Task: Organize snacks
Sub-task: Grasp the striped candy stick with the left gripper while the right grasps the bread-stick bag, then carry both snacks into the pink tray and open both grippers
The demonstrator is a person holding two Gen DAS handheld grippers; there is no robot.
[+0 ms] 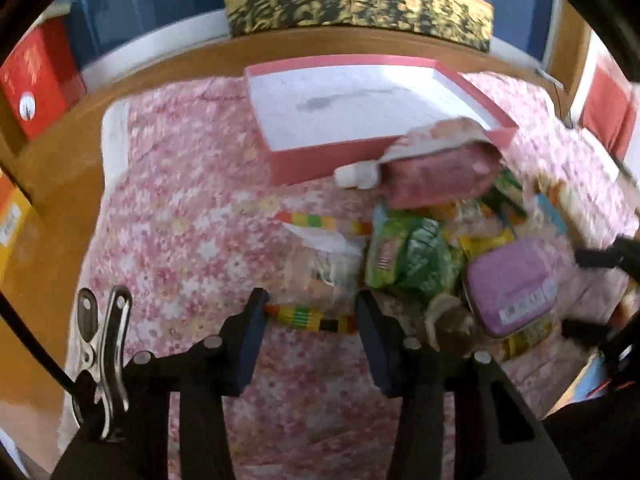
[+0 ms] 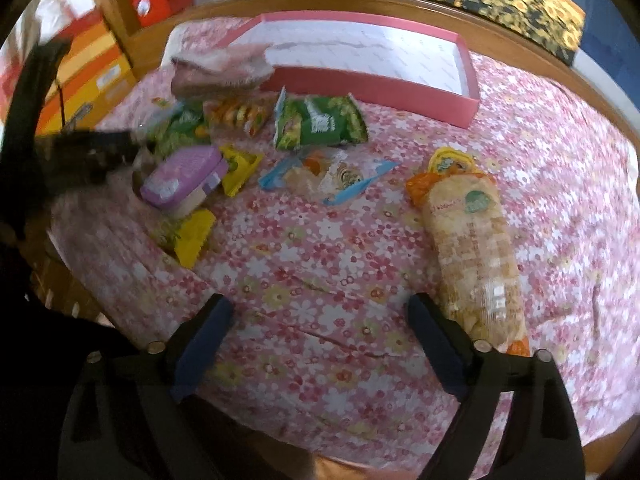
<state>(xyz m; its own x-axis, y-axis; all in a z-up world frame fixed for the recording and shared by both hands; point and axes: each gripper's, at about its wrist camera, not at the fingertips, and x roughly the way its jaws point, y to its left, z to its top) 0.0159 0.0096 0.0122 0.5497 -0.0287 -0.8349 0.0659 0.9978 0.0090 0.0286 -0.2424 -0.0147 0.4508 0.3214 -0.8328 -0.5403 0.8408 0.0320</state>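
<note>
Now, left claw (image 1: 312,304): narrow, with the striped candy strip (image 1: 308,318) between its two pads; each end of the strip seems to touch one pad, so I judge that it is held.
Strip, long axis: it runs from left to right in the lower centre of the left wrist view, from one pad to the other and not across them. It is held by its ends, and I think such a grip is weak and the strip may bend or slip.
Pink box (image 1: 320,164): open and empty, in the upper centre of the same view, straight beyond the left claw and a little to the right. It stands on the flowered cloth (image 1: 180,200) that covers the desk.
Way to the box: the front wall stands between the claw and the white floor of the box, so the strip probably has to pass over this wall.
Snack pile (image 1: 420,264): to the right of the left claw, between it and the right edge of the frame.
Right claw (image 2: 320,312): wide, with nothing between the pads, only cloth under it.
Long cracker bag (image 2: 476,248): just beside the right pad of the right claw, its long axis pointing away toward the upper part of the frame.
Nearer hand: the left one, since it seems to have the strip already.
</note>
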